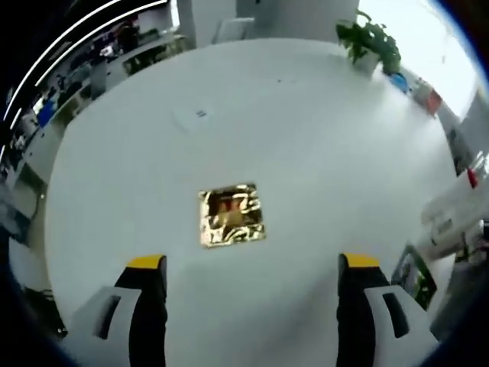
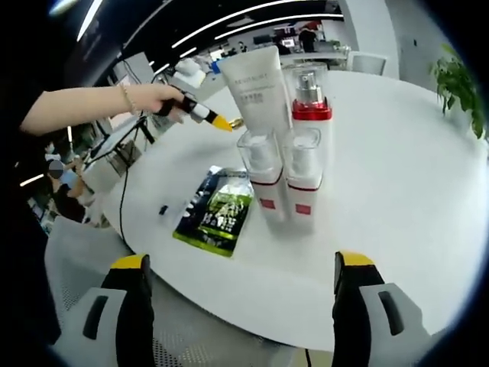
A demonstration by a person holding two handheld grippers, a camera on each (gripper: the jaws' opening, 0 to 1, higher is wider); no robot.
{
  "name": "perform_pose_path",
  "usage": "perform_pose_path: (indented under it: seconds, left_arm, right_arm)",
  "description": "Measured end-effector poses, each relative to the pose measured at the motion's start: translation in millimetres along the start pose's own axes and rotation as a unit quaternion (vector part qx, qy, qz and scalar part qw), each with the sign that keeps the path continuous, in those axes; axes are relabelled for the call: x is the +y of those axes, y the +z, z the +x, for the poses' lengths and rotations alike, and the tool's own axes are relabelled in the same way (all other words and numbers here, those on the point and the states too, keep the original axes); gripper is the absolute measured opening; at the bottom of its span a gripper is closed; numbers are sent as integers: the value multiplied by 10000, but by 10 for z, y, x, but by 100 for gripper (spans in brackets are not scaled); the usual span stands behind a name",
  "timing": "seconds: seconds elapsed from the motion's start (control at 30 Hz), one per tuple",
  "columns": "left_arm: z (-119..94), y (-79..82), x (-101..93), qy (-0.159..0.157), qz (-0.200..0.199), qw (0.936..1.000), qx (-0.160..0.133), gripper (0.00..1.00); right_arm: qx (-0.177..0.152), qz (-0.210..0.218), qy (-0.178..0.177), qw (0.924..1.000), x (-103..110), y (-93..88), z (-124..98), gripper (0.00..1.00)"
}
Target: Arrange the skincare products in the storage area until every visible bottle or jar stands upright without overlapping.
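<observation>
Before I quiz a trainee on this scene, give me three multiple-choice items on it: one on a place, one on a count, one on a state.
1. Where does the green packet lie?
A. On the table, left of the bottles, in the right gripper view
B. On top of the tube
C. In the plant pot

2. How many clear-capped bottles with red bands stand in the cluster?
A. One
B. Three
C. Six

3. How do the right gripper's jaws stand?
A. Shut on a bottle
B. Shut on the packet
C. Open, holding nothing

Key:
1 A: the packet lies flat on the white table beside the front bottles.
2 B: two short ones stand in front, a taller one behind, next to the white tube.
3 C: the jaws stand wide apart, short of the table edge.
</observation>
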State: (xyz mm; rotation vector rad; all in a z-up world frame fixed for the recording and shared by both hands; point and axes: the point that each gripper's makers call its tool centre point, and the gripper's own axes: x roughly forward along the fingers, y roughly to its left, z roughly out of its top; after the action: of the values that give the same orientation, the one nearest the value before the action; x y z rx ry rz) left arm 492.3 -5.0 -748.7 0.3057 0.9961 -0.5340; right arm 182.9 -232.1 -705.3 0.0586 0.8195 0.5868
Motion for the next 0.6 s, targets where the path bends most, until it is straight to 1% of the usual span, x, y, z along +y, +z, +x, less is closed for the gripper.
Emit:
perform_pose_path:
  seconds: [0.07,0.27,0.47,0.6]
  left_arm:
    - [14,35,13,29,13,10000,-22,84]
    - [137,109,100,45,35,9999,84,79]
    - [204,127,153,64,-29,9998,177,73]
    - [261,120,163,62,3,9997,252,67]
  right_arm:
    - [20,13,-5,10000,-5,-10,0,99]
    - [144,-8,-2,9999,0,-59,22,99]
    - [167,58,-22,9998,-13,-72,24,98]
    - [183,72,-35,9998,-17,-81,24,98]
